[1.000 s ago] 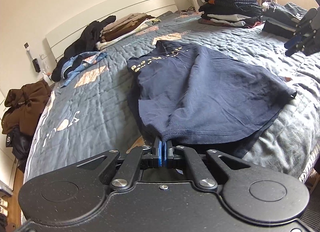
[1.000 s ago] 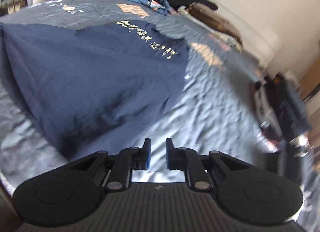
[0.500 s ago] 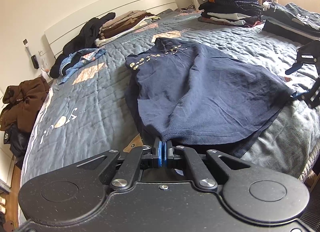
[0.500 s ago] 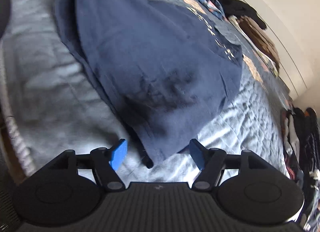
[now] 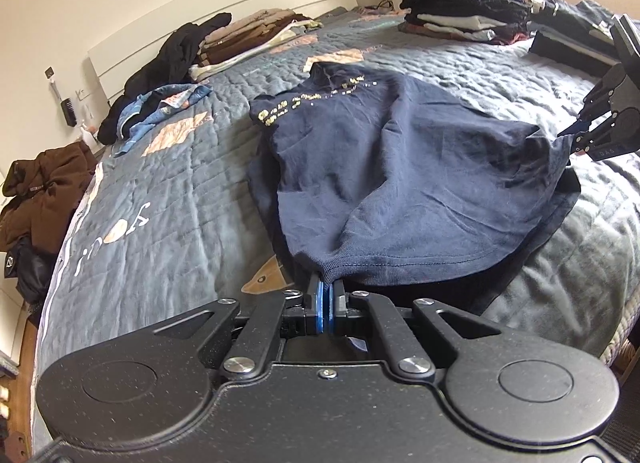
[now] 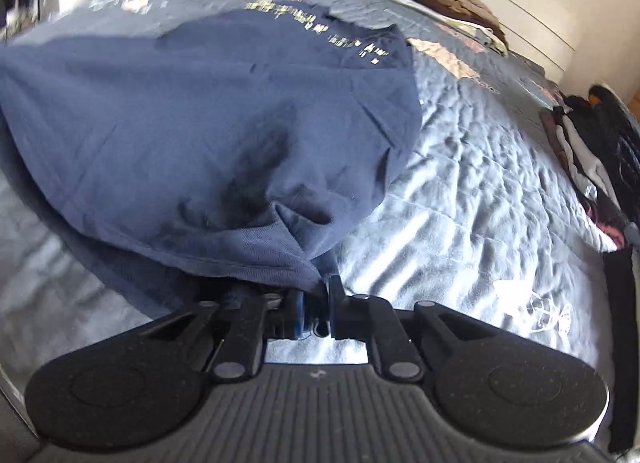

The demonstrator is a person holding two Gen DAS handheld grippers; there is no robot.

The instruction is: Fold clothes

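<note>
A navy T-shirt (image 5: 400, 167) with gold lettering lies spread on the grey quilted bed (image 5: 168, 199). My left gripper (image 5: 325, 303) is shut on the shirt's hem at its near corner. In the right wrist view the same navy T-shirt (image 6: 208, 123) fills the left half. My right gripper (image 6: 316, 311) is shut on the shirt's other bottom corner, and the cloth bunches between its blue pads. From the left wrist view, the right gripper (image 5: 576, 139) shows at the shirt's far right edge.
Folded stacks of dark clothes (image 5: 464, 7) sit at the far right of the bed, with another pile (image 5: 576, 35) beside them. Loose garments lie near the headboard (image 5: 224, 23): black, brown and a blue patterned piece (image 5: 160, 111). Brown clothing (image 5: 40, 187) hangs off the left side.
My right gripper came down open onto the shirt's right bottom corner and closed on it. The left gripper stayed shut on the hem.
</note>
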